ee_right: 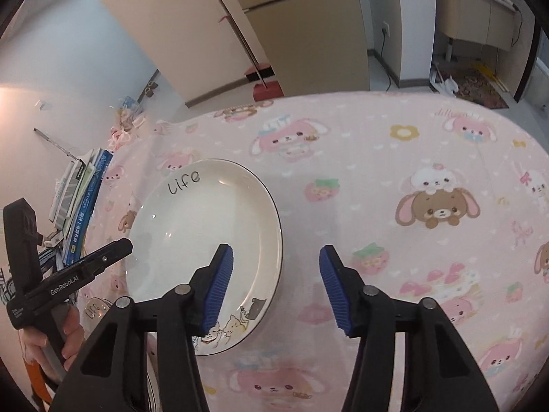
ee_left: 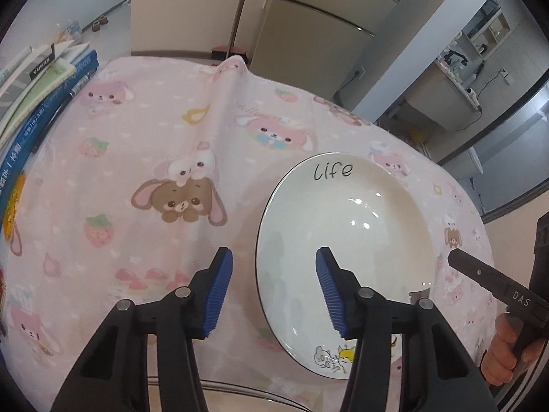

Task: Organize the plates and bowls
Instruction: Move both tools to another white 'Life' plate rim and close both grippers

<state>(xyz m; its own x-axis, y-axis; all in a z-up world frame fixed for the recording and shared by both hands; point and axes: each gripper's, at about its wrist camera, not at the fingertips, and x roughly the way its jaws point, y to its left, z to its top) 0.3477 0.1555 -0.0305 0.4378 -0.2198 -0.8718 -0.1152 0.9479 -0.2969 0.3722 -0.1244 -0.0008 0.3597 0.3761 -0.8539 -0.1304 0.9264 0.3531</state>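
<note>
On the left wrist view, left gripper [ee_left: 274, 292] hovers over the table, blue-padded fingers [ee_left: 219, 295] spread wide, nothing between them. White plate [ee_left: 343, 233] with black rim and "life" written on it lies flat on the pink bunny-print tablecloth [ee_left: 137, 158], right of centre. Right finger of this gripper sits above the plate's near-left part, left finger above bare cloth; contact with the plate not clear. Small cartoon cats printed on the plate's near rim. Stack of books [ee_left: 44, 92] at the far left edge of the table. At the right edge, part of the right gripper [ee_left: 494, 285] shows, black, held by a hand [ee_left: 504, 350]; its finger state cannot be told from here. Fridge [ee_left: 308, 17] and a broom [ee_left: 240, 13] stand behind the table.

From the right wrist view, right gripper [ee_right: 276, 292] has fingers [ee_right: 334, 288] spread apart, empty. Same plate [ee_right: 192, 226] lies left of centre on the tablecloth [ee_right: 394, 178]; left finger is over its near-right rim, right finger over cloth beside it. Left gripper [ee_right: 85, 267] enters from the left edge, tip near the plate's left rim, held by a hand [ee_right: 68, 336]. Books [ee_right: 79, 192] stacked beyond it. Fridge [ee_right: 302, 20] and broom [ee_right: 240, 34] in background.
</note>
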